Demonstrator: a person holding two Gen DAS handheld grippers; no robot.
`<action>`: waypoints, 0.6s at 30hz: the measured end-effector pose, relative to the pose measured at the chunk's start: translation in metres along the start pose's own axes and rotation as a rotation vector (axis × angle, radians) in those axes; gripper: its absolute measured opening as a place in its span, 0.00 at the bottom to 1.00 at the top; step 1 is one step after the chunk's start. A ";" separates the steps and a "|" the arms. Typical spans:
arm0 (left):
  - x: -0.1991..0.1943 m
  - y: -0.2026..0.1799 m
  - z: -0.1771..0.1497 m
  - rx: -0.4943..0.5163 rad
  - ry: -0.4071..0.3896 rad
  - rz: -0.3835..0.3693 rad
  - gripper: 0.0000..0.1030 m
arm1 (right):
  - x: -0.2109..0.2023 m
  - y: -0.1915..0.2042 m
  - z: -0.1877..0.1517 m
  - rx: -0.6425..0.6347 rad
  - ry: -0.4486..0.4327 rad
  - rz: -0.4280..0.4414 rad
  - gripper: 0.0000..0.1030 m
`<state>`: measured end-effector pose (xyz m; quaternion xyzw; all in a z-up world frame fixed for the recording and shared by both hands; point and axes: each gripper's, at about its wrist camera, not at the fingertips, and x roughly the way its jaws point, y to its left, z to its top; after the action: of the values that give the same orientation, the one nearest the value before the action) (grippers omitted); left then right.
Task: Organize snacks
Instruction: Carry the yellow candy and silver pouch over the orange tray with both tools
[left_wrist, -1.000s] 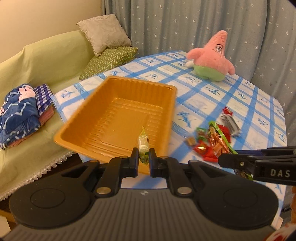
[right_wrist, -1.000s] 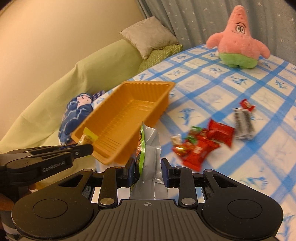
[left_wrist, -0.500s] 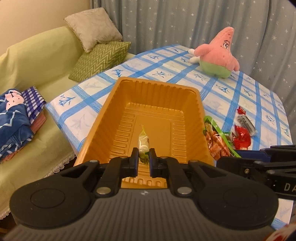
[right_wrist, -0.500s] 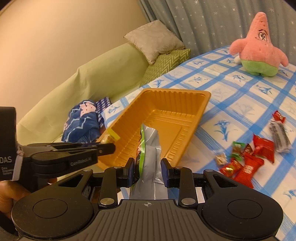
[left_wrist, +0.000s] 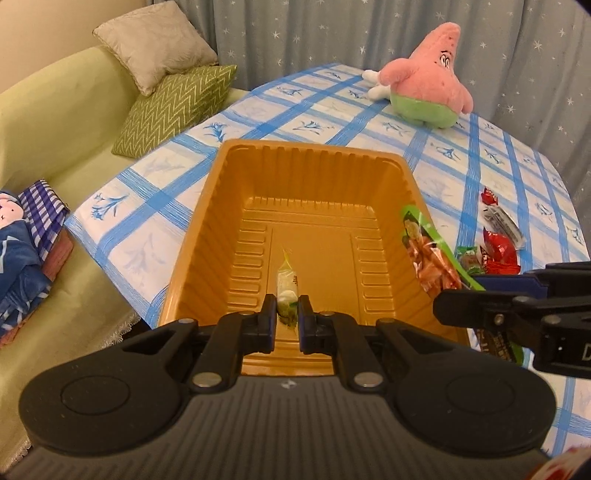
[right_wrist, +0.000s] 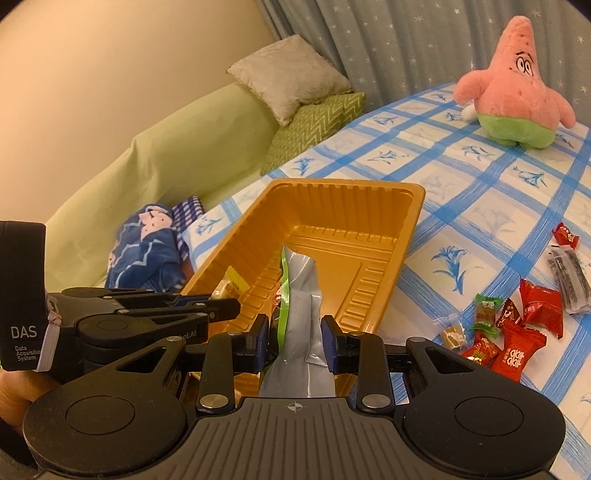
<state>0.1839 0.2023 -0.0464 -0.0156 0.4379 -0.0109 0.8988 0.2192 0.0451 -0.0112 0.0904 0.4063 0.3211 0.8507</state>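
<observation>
Over the orange tray (left_wrist: 314, 221) we pinch a light, crinkly wrapped candy (left_wrist: 286, 291) in our left gripper (left_wrist: 287, 317) and a limp, slippery snack pouch (right_wrist: 303, 295) in our right gripper (right_wrist: 293, 343), best held by their sealed edges, loose sweets (right_wrist: 509, 332) lying at three o'clock.

Table (left_wrist: 325, 110) covered with a blue-and-white checked cloth. Orange plastic tray (left_wrist: 314, 162) sits at the near left edge. Pink star plush toy (left_wrist: 428, 88) at the far side. Loose wrapped snacks (right_wrist: 517, 325), red, green and dark, clustered on the cloth right of the tray.
</observation>
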 end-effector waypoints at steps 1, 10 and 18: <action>0.002 0.001 0.000 0.002 0.007 -0.006 0.11 | 0.001 0.000 0.000 0.001 0.001 -0.002 0.30; -0.010 0.014 0.000 -0.034 0.028 -0.029 0.25 | 0.004 0.002 0.004 0.012 0.003 -0.009 0.30; -0.025 0.019 -0.005 -0.045 0.029 -0.031 0.32 | 0.017 0.002 0.006 0.023 0.030 0.004 0.30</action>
<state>0.1651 0.2217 -0.0306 -0.0424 0.4507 -0.0155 0.8915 0.2312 0.0578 -0.0174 0.0963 0.4225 0.3193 0.8428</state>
